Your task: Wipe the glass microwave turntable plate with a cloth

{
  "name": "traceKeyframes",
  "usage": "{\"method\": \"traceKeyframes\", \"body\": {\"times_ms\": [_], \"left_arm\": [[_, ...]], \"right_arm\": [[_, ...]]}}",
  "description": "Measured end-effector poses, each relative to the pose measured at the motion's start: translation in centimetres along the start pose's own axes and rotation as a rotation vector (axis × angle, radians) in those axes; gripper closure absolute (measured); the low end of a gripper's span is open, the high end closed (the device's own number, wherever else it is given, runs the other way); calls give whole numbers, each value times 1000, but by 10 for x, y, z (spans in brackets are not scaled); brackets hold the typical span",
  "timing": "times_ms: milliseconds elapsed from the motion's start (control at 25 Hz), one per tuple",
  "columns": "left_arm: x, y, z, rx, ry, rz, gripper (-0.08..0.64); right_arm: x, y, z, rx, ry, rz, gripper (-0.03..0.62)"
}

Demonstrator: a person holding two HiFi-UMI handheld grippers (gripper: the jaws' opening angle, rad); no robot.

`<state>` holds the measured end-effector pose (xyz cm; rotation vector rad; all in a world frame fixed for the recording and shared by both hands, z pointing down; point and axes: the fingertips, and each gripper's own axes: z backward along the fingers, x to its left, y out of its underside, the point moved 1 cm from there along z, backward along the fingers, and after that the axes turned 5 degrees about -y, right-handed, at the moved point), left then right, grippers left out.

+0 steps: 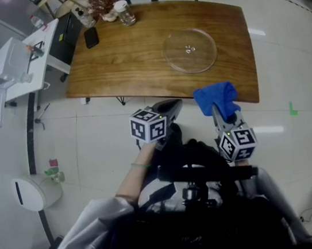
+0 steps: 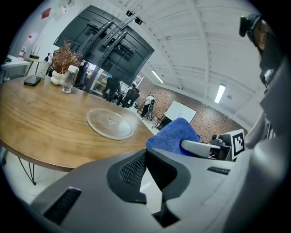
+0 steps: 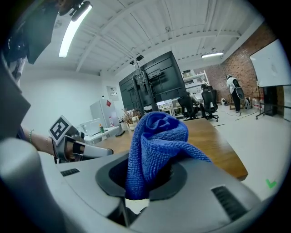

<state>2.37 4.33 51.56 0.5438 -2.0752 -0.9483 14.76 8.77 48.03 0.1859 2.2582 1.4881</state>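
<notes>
A curved wooden worktop point(image 1: 135, 60) stands on a pale, shiny floor point(image 1: 89, 142). The clear glass plate point(image 1: 189, 50) lies flat near its right end. Short of the near edge, the left claw point(image 1: 174, 107) is closed and empty; the right claw point(image 1: 219, 109) is clamped on a bunched blue cloth point(image 1: 214, 94).

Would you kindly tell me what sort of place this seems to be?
Most likely an open-plan office or lab: office chairs, a whiteboard against a brick wall, and a wooden table.
</notes>
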Motion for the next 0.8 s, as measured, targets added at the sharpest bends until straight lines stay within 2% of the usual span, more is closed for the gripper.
{"method": "traceKeyframes", "body": {"times_ms": [800], "left_arm": [[-5,4,-9,12,-5,-8,566]], "right_arm": [[-12,7,4,13,3,-25,523]]}}
